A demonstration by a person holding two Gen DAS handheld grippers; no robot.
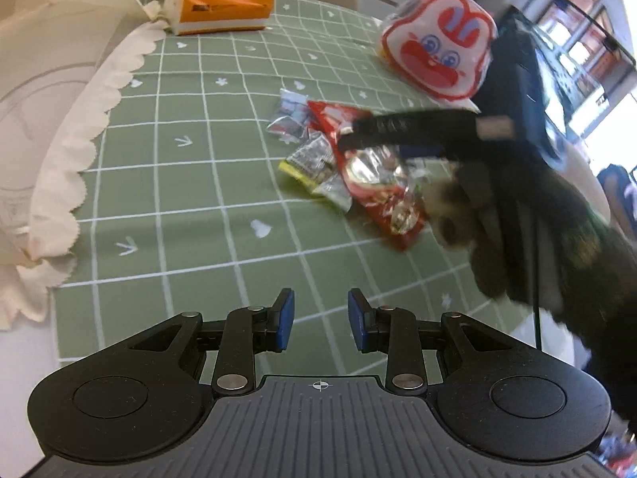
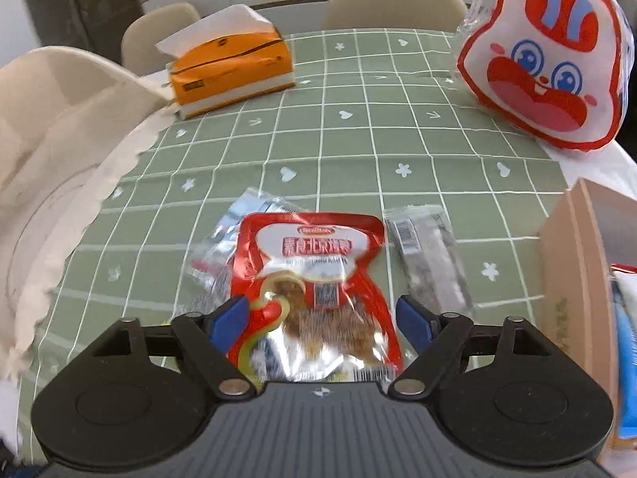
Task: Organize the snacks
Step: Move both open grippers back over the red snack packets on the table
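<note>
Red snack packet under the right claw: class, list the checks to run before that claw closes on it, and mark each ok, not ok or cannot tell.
1. Right claw open, wide enough: ok.
2. Red snack packet lies between its blue pads: ok.
3. Pads touching the packet: cannot tell.
4. Silver packet outside the claw: ok.
5. Left claw empty, away from the pile: ok.
6. Room in the wooden box: cannot tell.
</note>
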